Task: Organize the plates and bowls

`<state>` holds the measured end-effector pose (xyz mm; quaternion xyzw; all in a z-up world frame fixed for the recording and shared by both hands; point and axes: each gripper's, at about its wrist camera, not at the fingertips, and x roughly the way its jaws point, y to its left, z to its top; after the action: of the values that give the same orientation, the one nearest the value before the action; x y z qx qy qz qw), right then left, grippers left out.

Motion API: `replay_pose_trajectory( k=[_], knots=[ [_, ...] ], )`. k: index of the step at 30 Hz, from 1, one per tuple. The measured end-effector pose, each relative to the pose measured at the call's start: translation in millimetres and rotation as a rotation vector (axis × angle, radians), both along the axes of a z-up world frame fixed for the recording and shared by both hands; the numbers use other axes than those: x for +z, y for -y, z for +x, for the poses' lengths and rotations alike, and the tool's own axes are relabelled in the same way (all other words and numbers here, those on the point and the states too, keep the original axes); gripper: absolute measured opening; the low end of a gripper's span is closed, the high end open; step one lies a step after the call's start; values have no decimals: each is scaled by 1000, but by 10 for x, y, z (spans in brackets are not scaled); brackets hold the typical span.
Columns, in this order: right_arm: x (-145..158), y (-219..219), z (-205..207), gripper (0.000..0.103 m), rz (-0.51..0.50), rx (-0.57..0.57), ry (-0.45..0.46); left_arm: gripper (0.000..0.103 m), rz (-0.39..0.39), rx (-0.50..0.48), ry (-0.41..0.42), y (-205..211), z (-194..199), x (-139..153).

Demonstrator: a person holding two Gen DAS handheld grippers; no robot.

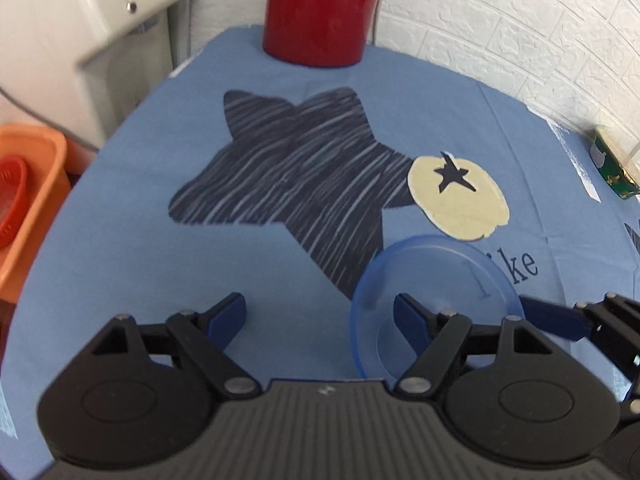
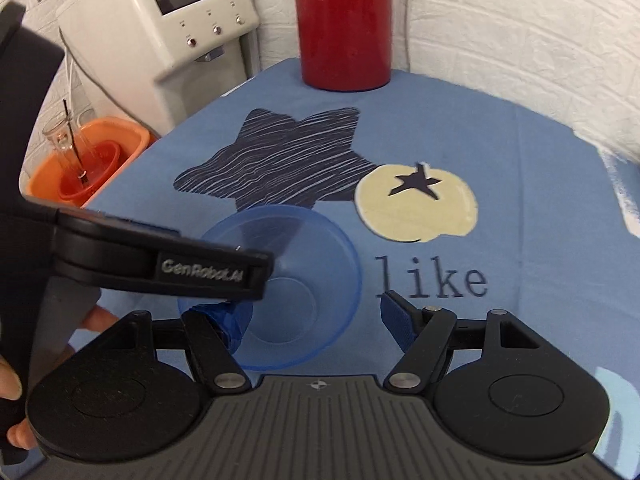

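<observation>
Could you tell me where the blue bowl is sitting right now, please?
The blue bowl sits on the blue tablecloth just below the dark star print, left of the word "like", between both open grippers.

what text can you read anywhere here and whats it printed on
"like": printed on the blue tablecloth, right of the blue bowl.
"GenRobot.AI": on the left gripper, on its black side.
Green box at the right edge of the left wrist view: label too blurred to read.

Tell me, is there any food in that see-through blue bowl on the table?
No: in the right wrist view the blue bowl is clear to its bottom, and only the blue tablecloth shows through it.
</observation>
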<state>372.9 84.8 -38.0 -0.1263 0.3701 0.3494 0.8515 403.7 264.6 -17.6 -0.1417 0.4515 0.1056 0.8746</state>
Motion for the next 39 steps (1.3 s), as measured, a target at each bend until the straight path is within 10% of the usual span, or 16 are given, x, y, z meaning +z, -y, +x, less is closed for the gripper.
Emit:
replay_pose_trajectory(
  k=[7, 22, 39],
  knots=[
    [-42, -93, -98, 53, 56, 35, -57, 24, 10, -90, -4, 90, -1, 38],
    [193, 271, -558, 59, 63, -45, -88, 22, -76, -187, -22, 494, -471, 336],
    [426, 2010, -2276, 59, 5, -230, 33, 22, -142, -451, 37, 2268, -2048, 714]
  ],
)
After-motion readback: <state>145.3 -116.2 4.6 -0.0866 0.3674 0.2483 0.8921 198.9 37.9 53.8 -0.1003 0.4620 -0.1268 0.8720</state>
